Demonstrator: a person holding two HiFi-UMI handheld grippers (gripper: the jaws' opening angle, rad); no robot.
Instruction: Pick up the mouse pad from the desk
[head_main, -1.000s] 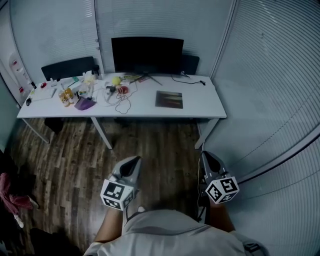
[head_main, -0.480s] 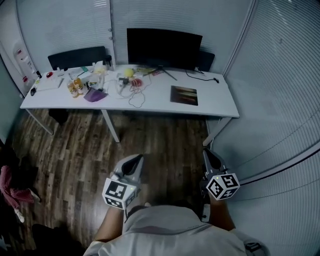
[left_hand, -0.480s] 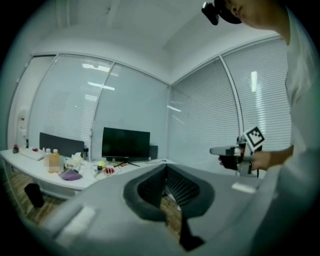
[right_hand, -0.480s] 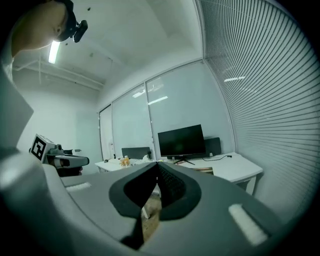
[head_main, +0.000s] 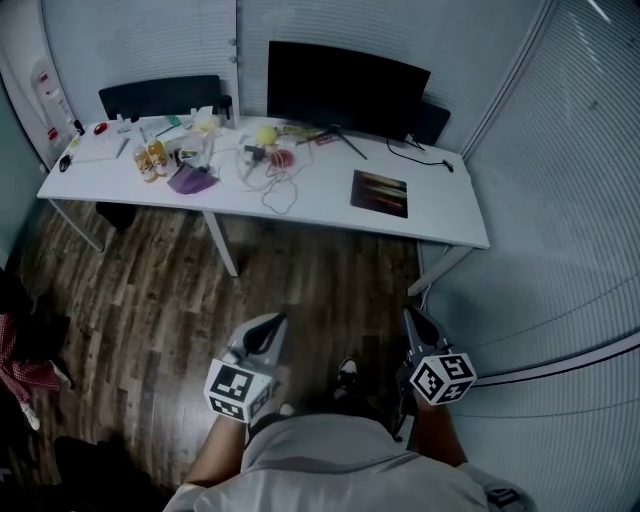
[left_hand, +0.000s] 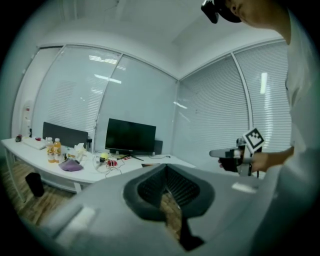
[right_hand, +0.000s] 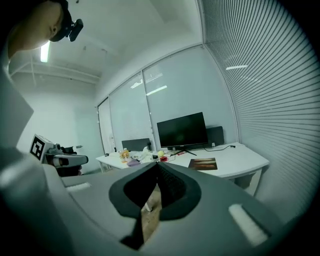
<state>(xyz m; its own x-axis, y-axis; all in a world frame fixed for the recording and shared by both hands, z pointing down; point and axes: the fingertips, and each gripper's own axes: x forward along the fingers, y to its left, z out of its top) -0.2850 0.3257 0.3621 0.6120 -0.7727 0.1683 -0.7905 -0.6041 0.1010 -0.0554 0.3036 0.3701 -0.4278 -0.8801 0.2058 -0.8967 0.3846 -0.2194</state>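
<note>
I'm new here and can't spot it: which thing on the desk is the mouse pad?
Find the long white desk with the black monitor at its back. On its bare right part, before the monitor's right end, lies the mouse pad. It is the only flat dark rectangle, alone, away from the clutter farther left.

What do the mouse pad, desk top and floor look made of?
Mouse pad: thin, flat, dark printed sheet, likely fabric-topped rubber. Desk top: smooth matte white, probably laminate. Floor: brown planks with grain, wood or wood-look laminate.
</note>
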